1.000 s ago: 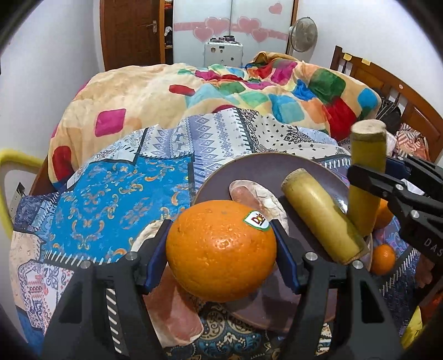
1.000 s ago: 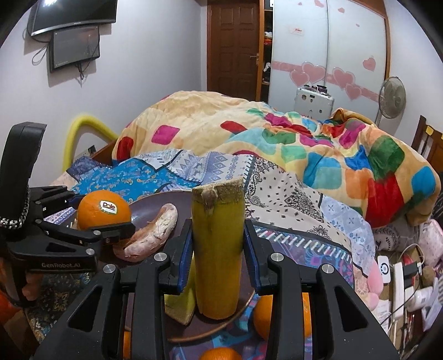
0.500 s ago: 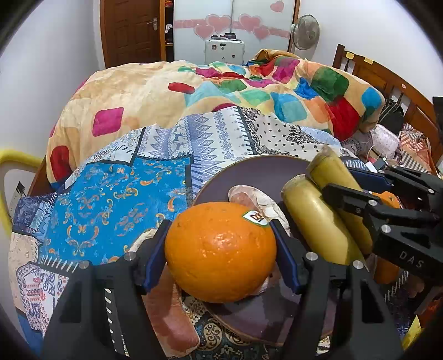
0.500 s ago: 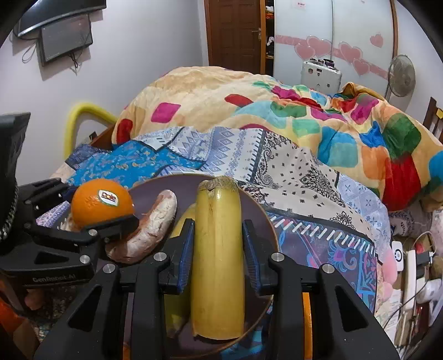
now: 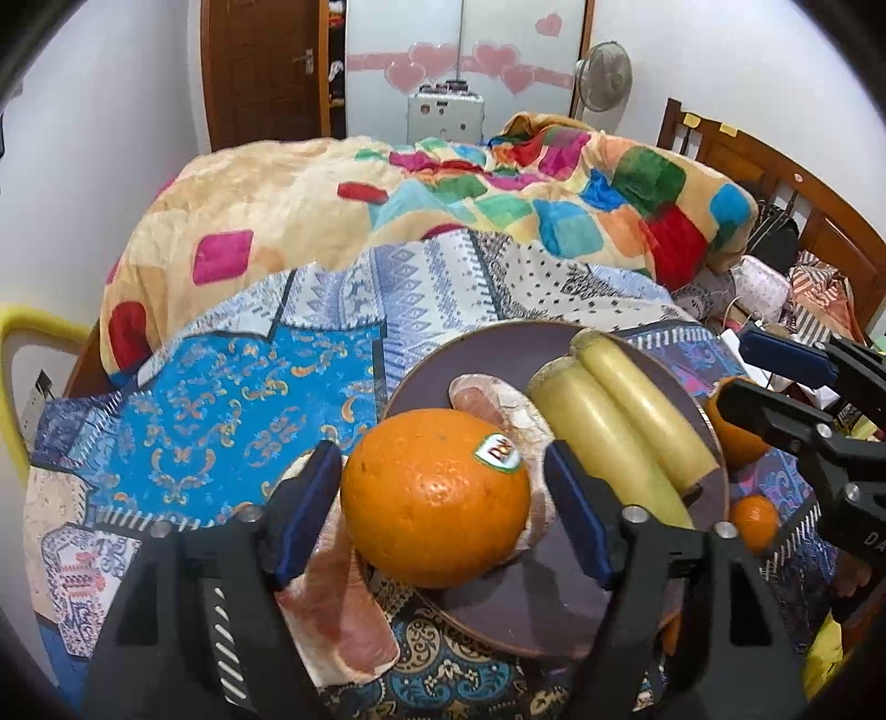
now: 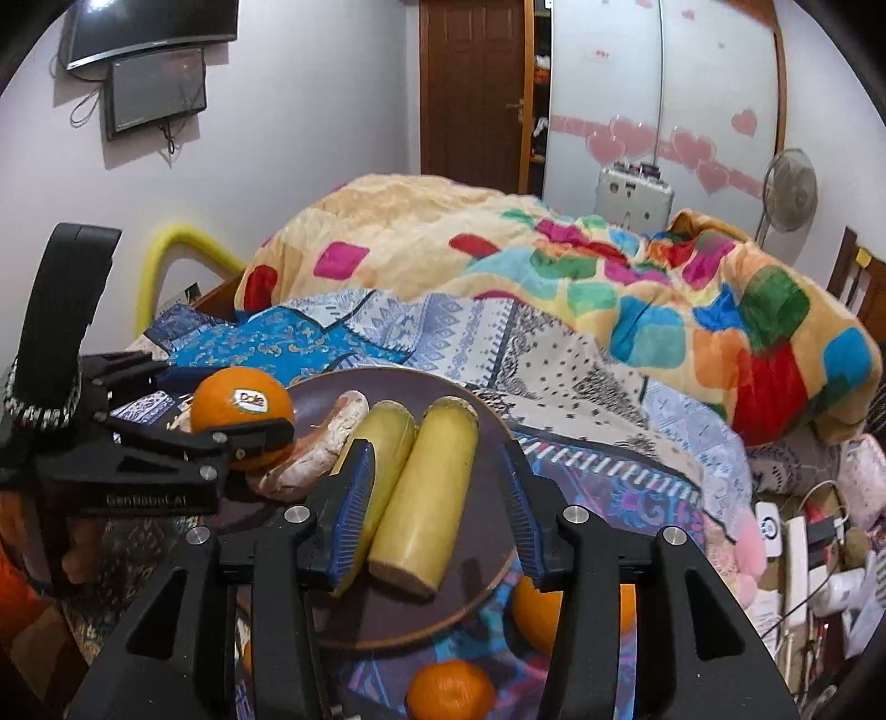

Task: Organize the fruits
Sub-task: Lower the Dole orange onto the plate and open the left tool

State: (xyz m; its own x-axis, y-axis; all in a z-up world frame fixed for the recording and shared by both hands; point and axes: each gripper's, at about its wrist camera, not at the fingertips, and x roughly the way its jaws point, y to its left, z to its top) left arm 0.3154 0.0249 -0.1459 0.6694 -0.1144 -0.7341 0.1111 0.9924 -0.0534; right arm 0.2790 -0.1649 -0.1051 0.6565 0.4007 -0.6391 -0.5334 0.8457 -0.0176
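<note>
Both grippers sit over a dark round plate (image 6: pixel 487 432) on a patterned bedspread (image 5: pixel 221 399). L gripper (image 5: pixel 437 515): jaws have just been opening; the blue pads now stand clear of the big orange (image 5: pixel 437 498) w/ a gap each side, so it's released, not gripped. That orange rests at the plate's near-left rim, partly on a pink-beige sweet potato (image 5: pixel 487 393); its sticker reads "Dole" in the right wrist view. A second sweet potato (image 5: pixel 338 620) lies off the plate on the cloth, under the L gripper's left finger. R gripper (image 6: pixel 437 498): jaws have also just been opening; a yellow cut cane piece (image 6: pixel 426 487) lies flat on the plate between the pads w/o contact, a second cane piece (image 6: pixel 382 443) touching it on its left, partly behind the left pad. So R is open too. Writing: "GenRobot.AI" moulded on the L gripper's body as seen from the right wrist cam; "DA…" only partly readable on the R gripper's body (image 5: pixel 819 443) in the left wrist view. Off the plate, right side: a small orange (image 6: pixel 451 692) on the cloth near the rim and another orange (image 6: pixel 534 615) half hidden behind the R finger. Behind: colourful blanket (image 6: pixel 609 288), wall TV (image 6: pixel 149 27), fan (image 6: pixel 789 188).
</note>
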